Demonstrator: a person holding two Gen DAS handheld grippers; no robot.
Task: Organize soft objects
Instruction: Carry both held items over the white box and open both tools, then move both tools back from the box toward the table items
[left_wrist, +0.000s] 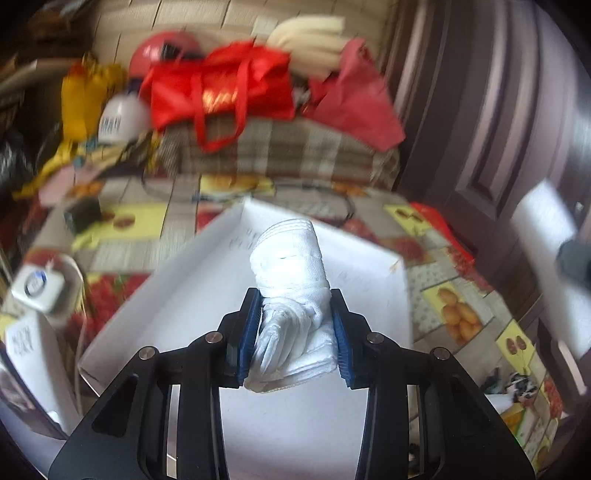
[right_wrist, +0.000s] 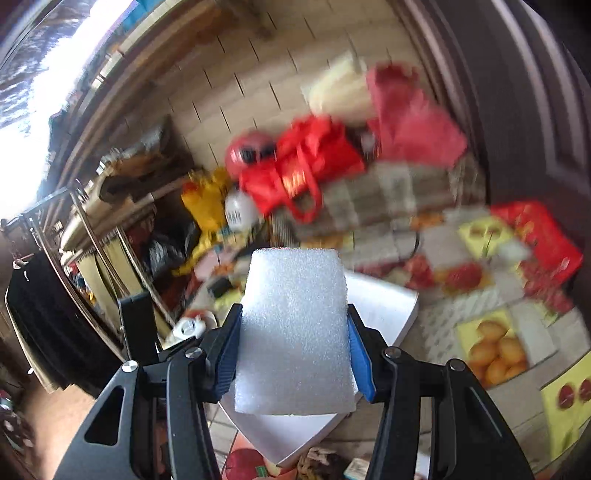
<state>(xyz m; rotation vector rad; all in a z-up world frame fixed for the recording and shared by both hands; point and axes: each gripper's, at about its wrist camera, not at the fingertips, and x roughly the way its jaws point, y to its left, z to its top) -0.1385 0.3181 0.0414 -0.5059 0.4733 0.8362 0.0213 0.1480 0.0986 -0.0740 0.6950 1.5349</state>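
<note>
My left gripper (left_wrist: 293, 336) is shut on a rolled white cloth bundle (left_wrist: 291, 280) and holds it above the open white box (left_wrist: 155, 295) on the fruit-print tablecloth. My right gripper (right_wrist: 293, 347) is shut on a white foam block (right_wrist: 295, 328) and holds it in the air above the same white box (right_wrist: 384, 306), near its left side. The block hides most of the box in the right wrist view.
At the table's far end lie a red bag (left_wrist: 221, 92), a pink bag (left_wrist: 354, 99), a plaid folded blanket (left_wrist: 280, 151), yellow cloth (left_wrist: 81, 99) and a white bottle (left_wrist: 122, 118). A dark wooden door (left_wrist: 498, 129) stands on the right. A metal rack (right_wrist: 92, 229) stands left.
</note>
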